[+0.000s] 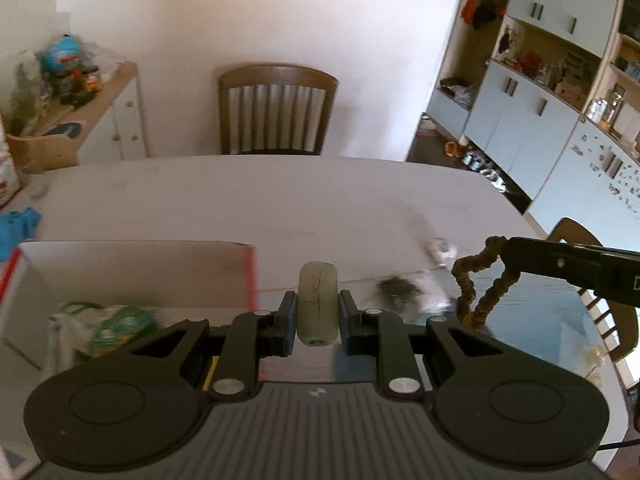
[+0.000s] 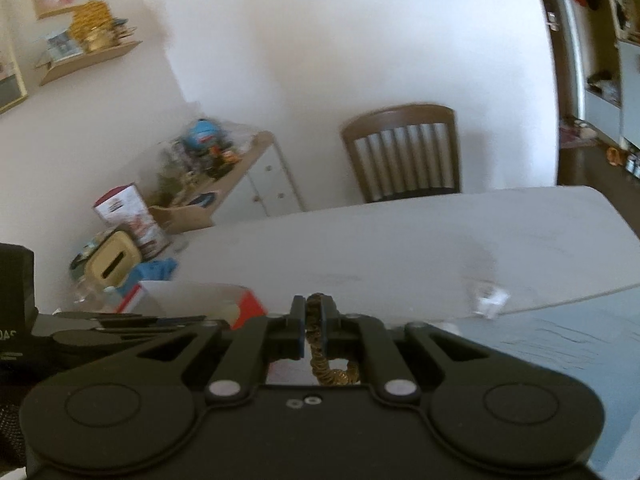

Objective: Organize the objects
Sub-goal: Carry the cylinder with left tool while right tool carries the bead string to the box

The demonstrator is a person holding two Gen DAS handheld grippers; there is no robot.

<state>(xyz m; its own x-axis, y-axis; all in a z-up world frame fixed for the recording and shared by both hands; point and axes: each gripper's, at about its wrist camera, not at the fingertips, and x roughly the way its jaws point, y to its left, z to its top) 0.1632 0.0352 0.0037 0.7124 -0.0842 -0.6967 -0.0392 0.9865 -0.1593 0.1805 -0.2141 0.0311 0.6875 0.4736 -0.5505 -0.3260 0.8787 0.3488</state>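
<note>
My left gripper [image 1: 317, 312] is shut on a pale grey-green oval object [image 1: 317, 304] with a cracked face, held above the table beside a white box with red edges [image 1: 140, 272]. The box also shows in the right wrist view [image 2: 200, 300]. My right gripper [image 2: 314, 322] is shut on a brown-gold scrunchie [image 2: 320, 344], which hangs in a loop below its fingers. In the left wrist view that gripper [image 1: 505, 249] comes in from the right with the scrunchie [image 1: 476, 284] dangling.
A white table [image 1: 260, 200] with a blue mat [image 1: 540, 320] at its right. A green-white bag [image 1: 108, 324] lies in the box. A small clear item [image 1: 440, 248] and a blurred dark object [image 1: 396, 290] lie on the table. A blue cloth [image 1: 16, 224] lies left. A wooden chair [image 1: 276, 108] stands behind.
</note>
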